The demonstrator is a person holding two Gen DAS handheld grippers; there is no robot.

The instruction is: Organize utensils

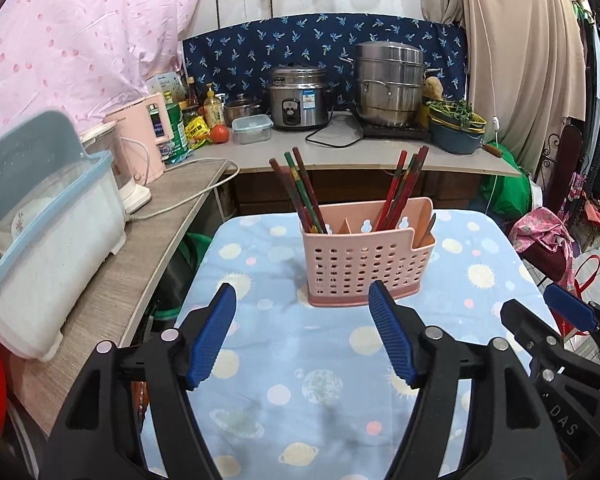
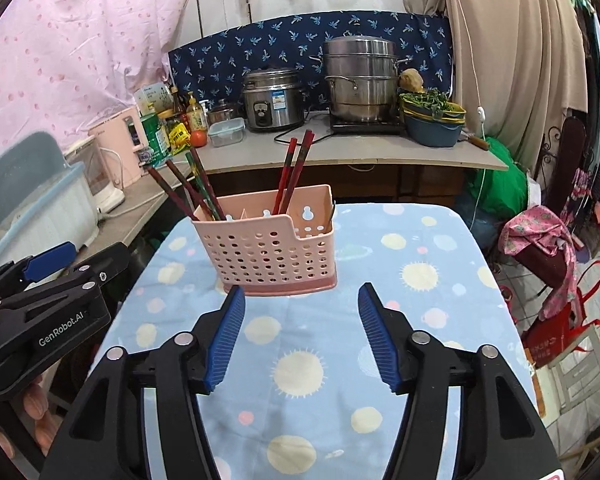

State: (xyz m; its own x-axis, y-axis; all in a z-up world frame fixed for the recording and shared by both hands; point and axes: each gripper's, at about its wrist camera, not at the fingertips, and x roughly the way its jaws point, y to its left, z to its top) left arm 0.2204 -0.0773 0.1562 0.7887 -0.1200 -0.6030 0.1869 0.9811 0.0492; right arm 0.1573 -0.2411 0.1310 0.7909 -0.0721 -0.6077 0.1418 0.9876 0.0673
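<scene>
Pink caddy (image 1: 366,264) with chopsticks (image 1: 304,196) stands unobstructed before empty left tongs (image 1: 302,300).

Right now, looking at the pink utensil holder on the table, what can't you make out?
- Lower ends of the chopsticks: both views, hidden by the pink utensil holder wall.
- Utensil in the end compartment: both views, only a tip shows.
- Right gripper: left wrist view, cut off by the edge.

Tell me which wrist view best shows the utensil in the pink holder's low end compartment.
The left wrist view: the grey utensil rises clearly above the cut-down end of the pink holder. In the right wrist view only a thin sliver peeks past the holder's far corner.
</scene>
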